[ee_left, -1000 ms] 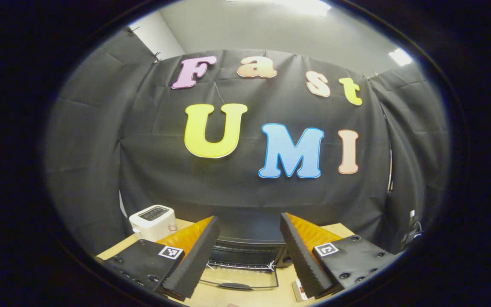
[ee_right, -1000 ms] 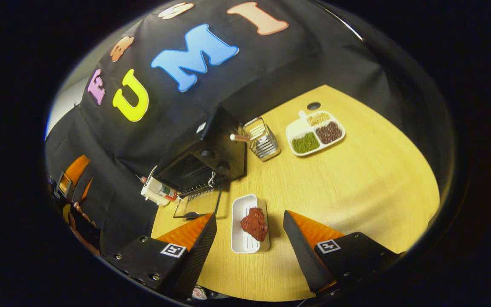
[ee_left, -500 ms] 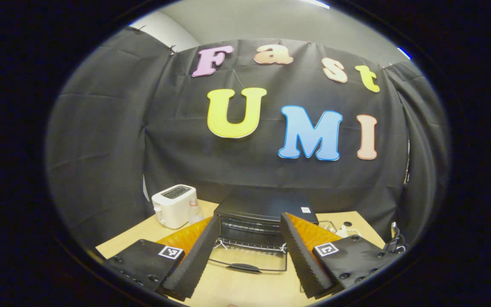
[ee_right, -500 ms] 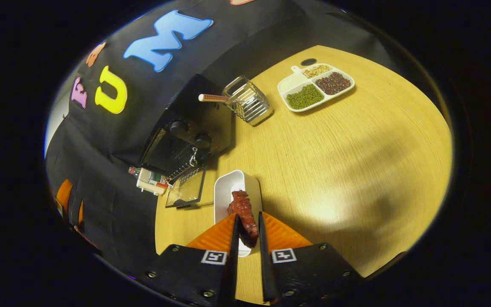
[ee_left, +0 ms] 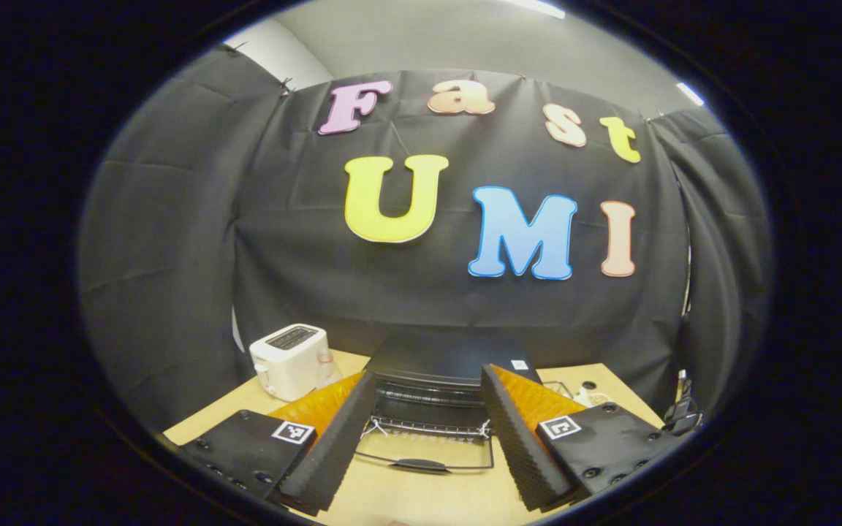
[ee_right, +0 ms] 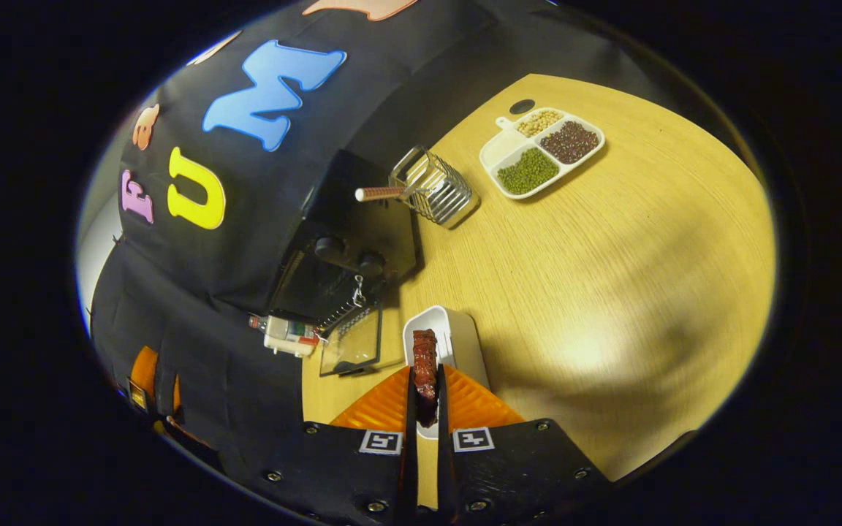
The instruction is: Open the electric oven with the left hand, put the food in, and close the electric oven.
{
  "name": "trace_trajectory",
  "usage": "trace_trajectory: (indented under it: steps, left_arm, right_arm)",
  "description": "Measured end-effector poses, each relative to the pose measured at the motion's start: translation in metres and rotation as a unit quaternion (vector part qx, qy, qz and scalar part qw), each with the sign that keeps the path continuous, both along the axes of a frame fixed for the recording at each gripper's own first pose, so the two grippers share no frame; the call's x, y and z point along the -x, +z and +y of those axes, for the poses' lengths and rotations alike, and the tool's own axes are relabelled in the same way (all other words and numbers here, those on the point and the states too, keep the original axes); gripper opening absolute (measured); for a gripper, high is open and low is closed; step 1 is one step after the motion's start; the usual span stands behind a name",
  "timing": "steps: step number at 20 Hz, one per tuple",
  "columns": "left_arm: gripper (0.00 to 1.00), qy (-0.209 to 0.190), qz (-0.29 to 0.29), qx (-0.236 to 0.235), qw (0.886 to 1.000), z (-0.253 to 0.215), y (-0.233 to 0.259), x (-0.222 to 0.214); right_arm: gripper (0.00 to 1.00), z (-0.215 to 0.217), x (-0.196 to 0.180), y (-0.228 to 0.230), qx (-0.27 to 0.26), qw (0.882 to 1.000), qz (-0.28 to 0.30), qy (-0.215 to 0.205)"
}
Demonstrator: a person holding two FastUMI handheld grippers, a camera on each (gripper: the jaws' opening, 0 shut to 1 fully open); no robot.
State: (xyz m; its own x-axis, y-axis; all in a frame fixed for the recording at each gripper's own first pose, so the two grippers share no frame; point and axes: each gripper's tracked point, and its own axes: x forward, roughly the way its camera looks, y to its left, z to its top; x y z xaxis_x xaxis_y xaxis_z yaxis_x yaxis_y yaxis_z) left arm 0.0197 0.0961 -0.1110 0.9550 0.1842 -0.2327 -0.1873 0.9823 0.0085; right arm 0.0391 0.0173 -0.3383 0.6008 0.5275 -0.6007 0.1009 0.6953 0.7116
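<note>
Your right gripper (ee_right: 425, 398) pinches the red food (ee_right: 425, 365) tight between its two fingers. Half a second ago the fingers had a little more room between them; now they are squeezed closer, and the food looks thin and tall. It pokes out past the finger tips, over the white tray (ee_right: 457, 343) on the worktop (ee_right: 611, 292). You point this gripper down and forward at the worktop.

Just to the left of the tray is the black oven (ee_right: 348, 248). Its glass door (ee_right: 351, 349) is open and lies flat on the worktop. Beside the oven stands a wire basket (ee_right: 435, 191), and farther off is a white dish of beans (ee_right: 541, 150).

Your left gripper (ee_left: 428, 431) is spread wide and holds nothing. It has hardly moved since a moment ago. You hold it level, facing the oven (ee_left: 439, 383). The open door (ee_left: 428, 453) shows between the fingers. A white toaster (ee_left: 289, 359) sits to the left of the oven.
</note>
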Motion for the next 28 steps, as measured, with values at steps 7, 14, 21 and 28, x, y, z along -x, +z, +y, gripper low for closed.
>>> trace_trajectory:
  steps: [7, 14, 21, 28]
  left_arm:
    - [0.96, -0.045, -0.006, 0.021, 0.999, 0.045, -0.003, -0.03]
    - [0.96, -0.036, 0.006, 0.055, 0.998, 0.101, -0.014, -0.025]
    - [0.93, -0.018, 0.004, 0.049, 0.999, 0.152, -0.007, -0.007]
    - [0.94, -0.001, 0.027, 0.041, 0.999, 0.184, -0.017, 0.012]
  right_arm:
    - [0.11, 0.05, 0.01, 0.073, -0.106, 0.994, -0.024, -0.022]
    - [0.11, 0.136, -0.015, 0.082, -0.112, 0.993, -0.044, 0.01]
    - [0.11, 0.208, -0.084, 0.055, -0.116, 0.992, -0.046, -0.003]
    - [0.11, 0.248, -0.15, -0.004, -0.114, 0.988, -0.009, -0.106]
